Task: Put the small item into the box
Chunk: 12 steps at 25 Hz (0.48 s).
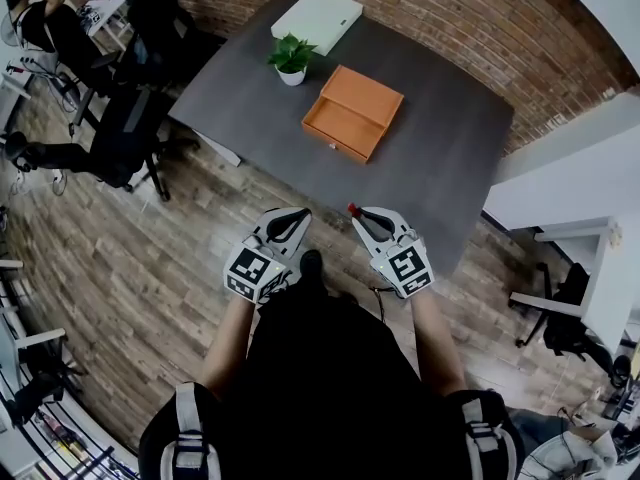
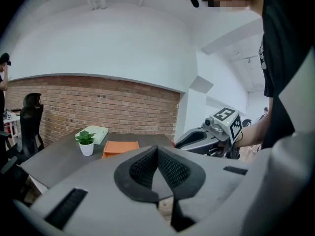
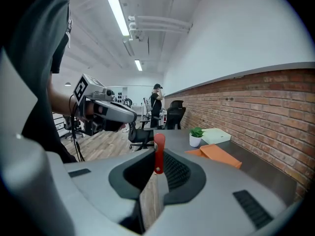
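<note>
Red and slim, the small item stands upright between the jaws of my right gripper, pinched by its lower part with the top poking clear. My left gripper has its jaws closed together on nothing. Both hang about at the near edge of the desk, well apart from the orange box. With so little of the item clamped, I judge it could pivot or slip out on the carry, and a careless approach could clip the potted plant near the box. Only the head view shows the box's open inside; only the right gripper view shows the grip itself.
</note>
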{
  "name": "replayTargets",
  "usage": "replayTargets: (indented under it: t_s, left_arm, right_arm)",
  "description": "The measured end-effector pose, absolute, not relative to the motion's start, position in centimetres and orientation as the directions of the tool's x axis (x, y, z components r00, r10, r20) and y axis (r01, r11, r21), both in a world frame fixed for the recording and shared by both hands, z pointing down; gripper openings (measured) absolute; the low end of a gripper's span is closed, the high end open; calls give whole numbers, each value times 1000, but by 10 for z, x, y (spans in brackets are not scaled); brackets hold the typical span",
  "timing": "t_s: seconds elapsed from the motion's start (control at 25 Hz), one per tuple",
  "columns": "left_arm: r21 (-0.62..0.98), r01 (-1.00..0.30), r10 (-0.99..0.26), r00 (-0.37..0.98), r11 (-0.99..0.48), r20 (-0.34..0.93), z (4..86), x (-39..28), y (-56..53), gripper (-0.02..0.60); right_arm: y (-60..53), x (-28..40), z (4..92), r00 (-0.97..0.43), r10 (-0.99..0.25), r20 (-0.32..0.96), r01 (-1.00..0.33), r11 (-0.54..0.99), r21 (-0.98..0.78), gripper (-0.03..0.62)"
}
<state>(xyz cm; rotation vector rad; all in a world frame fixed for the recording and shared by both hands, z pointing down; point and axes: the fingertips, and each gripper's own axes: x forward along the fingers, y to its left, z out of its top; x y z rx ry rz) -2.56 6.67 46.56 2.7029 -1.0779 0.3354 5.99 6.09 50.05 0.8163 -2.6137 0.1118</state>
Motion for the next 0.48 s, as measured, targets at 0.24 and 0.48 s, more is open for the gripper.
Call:
replayTargets:
  t_s: [0.24, 0.48]
  left_arm:
    - [105, -672, -627, 728, -733, 278, 466, -39, 38, 23]
    - [97, -667, -624, 731, -738, 276, 464, -63, 21, 23]
  right_arm:
    - [37, 42, 505, -736, -546, 401, -577, 815, 51, 64]
    - [17, 20, 505, -730, -557, 396, -585, 809, 59, 64]
